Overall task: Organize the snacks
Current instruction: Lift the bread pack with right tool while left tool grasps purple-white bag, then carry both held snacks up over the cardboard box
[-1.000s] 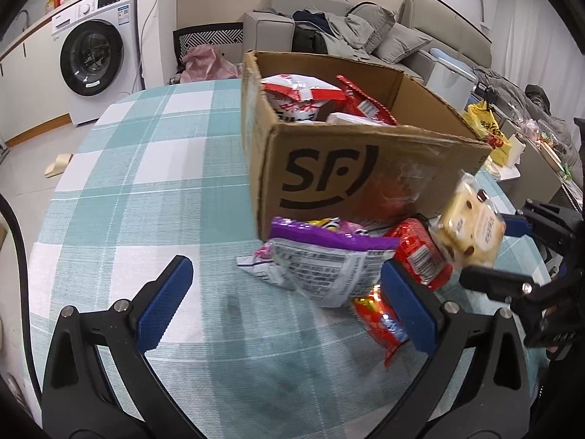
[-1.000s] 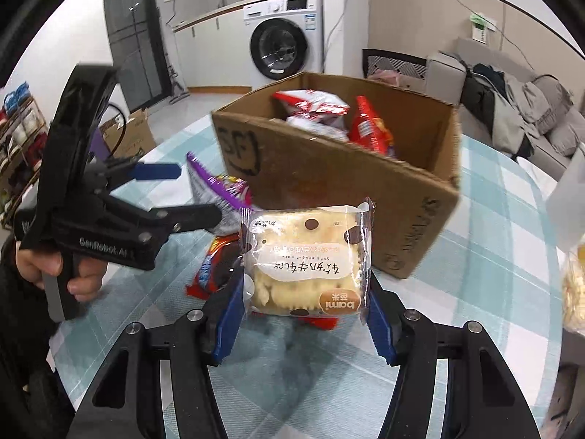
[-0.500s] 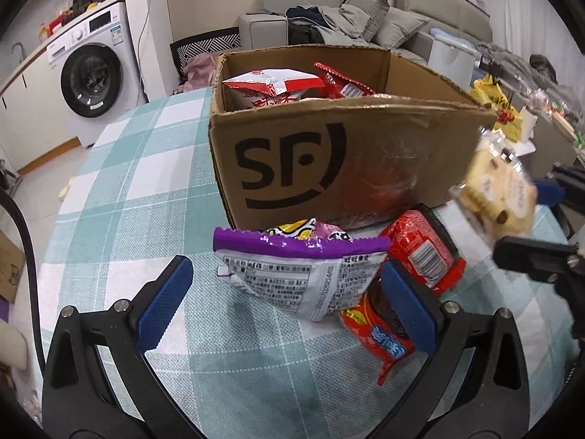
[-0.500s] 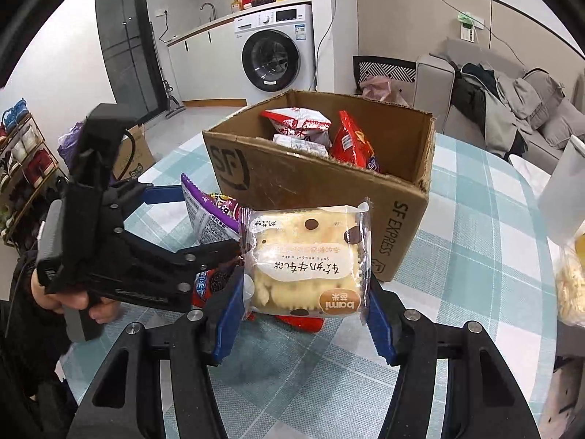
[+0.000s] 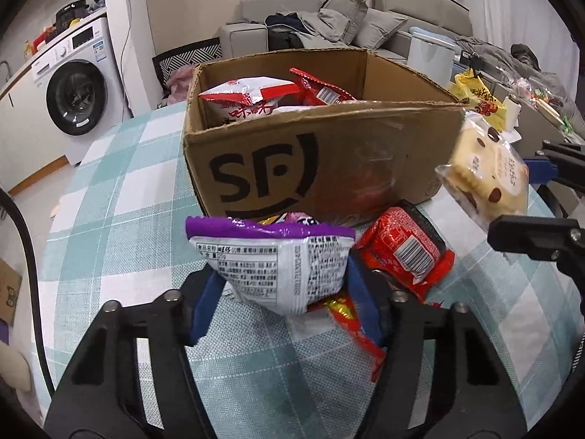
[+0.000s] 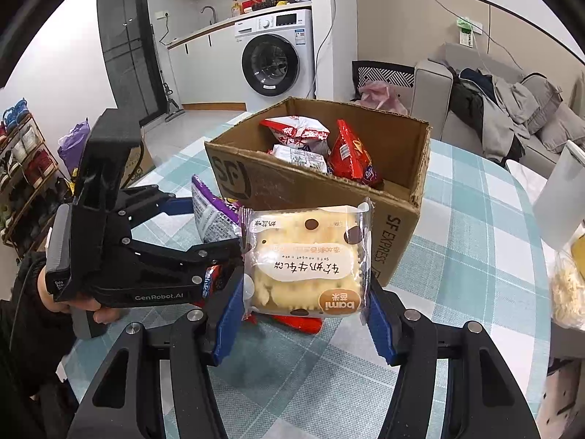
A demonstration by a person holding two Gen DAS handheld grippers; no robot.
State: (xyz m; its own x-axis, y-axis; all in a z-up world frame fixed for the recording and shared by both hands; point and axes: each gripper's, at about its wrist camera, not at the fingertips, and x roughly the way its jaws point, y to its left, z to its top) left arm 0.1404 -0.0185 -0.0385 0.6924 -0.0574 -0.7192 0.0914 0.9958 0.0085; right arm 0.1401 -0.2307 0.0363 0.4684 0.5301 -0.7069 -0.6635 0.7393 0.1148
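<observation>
A brown cardboard box (image 5: 321,161) marked SF stands on the checked table and holds several red and white snack bags (image 5: 248,104). My left gripper (image 5: 281,307) is shut on a purple and white snack bag (image 5: 278,256) just in front of the box. Red snack packets (image 5: 406,252) lie beside it on the table. My right gripper (image 6: 305,314) is shut on a yellow nougat cake packet (image 6: 307,263), held above the table at the box's near corner (image 6: 402,219). That packet also shows in the left wrist view (image 5: 486,179).
The table (image 5: 120,197) has a teal and white checked cloth. A washing machine (image 6: 278,58) and a grey sofa (image 6: 512,109) stand behind. More bagged food (image 6: 566,289) lies at the table's right edge. A yellow bag (image 5: 479,98) sits beyond the box.
My left gripper has moved forward and closed on the purple bag. My right gripper has lifted the cake packet a little higher, beside the box.
</observation>
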